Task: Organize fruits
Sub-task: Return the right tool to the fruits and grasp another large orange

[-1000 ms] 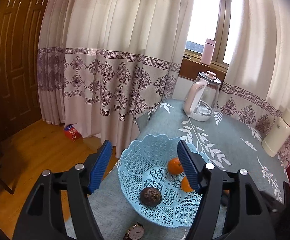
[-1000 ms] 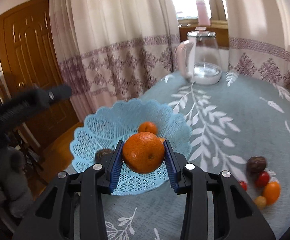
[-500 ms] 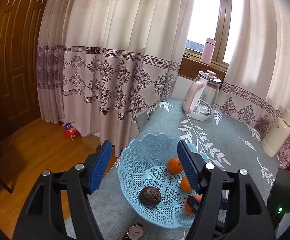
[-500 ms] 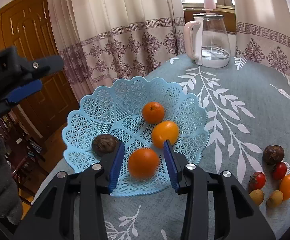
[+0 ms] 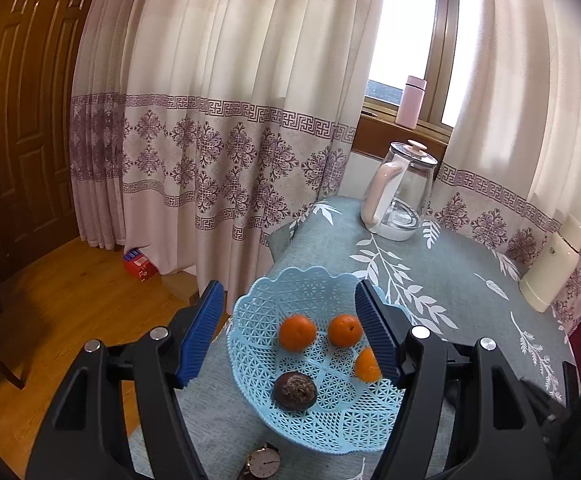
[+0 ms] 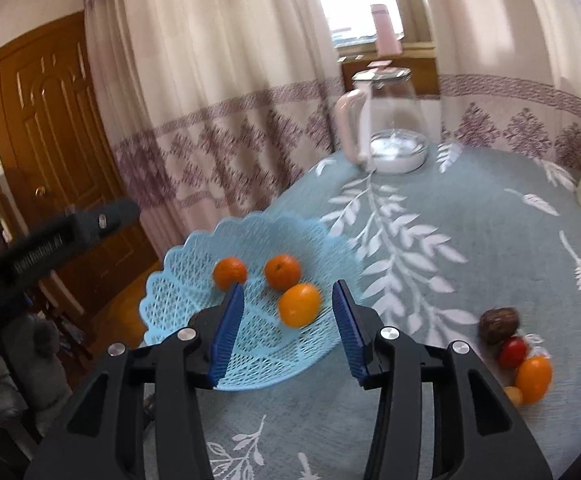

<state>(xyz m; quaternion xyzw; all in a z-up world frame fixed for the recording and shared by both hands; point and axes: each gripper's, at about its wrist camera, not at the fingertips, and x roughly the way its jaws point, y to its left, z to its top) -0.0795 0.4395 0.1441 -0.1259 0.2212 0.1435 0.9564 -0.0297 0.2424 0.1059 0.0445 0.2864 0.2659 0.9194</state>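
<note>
Five loose fruits (image 6: 516, 356) w/ kettle (image 6: 386, 120) behind basket (image 6: 178, 280).

We note that the right gripper (image 6: 288, 328), which a second ago clamped an orange (image 6: 230, 273), now stands with its jaws apart and holds nothing. The orange rests in the blue basket (image 6: 178, 280), beside two others (image 6: 282, 271) (image 6: 300, 305), so the basket now holds three. The gripper has drawn back from the basket. The left gripper (image 5: 290, 338) is now slightly nearer the basket.
</note>
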